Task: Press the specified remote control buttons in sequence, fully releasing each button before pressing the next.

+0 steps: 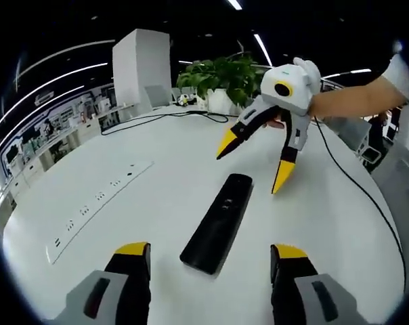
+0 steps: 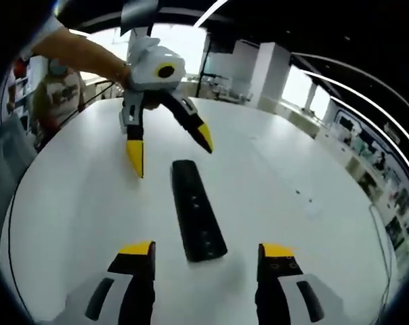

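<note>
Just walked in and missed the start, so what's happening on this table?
A person holds a two-jaw gripper in each hand over a black remote control lying flat on the white table. The right gripper hovers open above the remote's far end; the left gripper is open too. Neither touches the remote.

Black slim remote control (image 1: 218,223) (image 2: 197,219) lies flat, buttons up, on the white table (image 1: 157,203) (image 2: 279,203). In left gripper view its long axis runs 7 to 1 o'clock, in right gripper view 11 to 5. Nothing touches it.
</note>
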Demonstrator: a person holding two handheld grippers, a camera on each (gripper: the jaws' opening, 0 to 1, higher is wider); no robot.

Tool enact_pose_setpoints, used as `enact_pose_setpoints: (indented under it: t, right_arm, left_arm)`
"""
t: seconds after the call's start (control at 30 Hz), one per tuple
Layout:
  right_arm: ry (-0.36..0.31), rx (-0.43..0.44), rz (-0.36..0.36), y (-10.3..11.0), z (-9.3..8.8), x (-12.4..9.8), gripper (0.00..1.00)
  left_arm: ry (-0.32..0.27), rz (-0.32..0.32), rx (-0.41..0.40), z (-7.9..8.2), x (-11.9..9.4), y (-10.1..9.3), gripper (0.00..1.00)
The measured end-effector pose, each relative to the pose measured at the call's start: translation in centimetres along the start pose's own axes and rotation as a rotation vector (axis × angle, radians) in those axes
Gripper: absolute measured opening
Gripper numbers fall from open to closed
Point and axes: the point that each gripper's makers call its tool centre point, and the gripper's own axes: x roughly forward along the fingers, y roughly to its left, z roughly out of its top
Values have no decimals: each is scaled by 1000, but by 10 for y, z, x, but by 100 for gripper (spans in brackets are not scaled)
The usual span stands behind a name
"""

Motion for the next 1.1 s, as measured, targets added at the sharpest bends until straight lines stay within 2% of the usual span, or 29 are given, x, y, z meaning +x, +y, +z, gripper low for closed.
enact_pose_setpoints:
  t: [0.17,0.77,1.0,1.07,1.1]
  right_arm:
    - [6,-7,49,11,2,2,53]
    - [32,-39,127,20,7,12,44]
    - [41,-19,144,17,5,13,37]
    - [40,-11,152,14,4,14,34]
    - [40,-2,161,14,4,15,33]
  left_arm:
    - [2,-20,-1,3,4,-9,72]
    - [47,-72,58,-6,6,-19,57]
    - [39,-77,64,-3,4,-17,54]
    - [48,-52,77,-7,12,2,50]
    - [50,-56,74,-7,14,3,48]
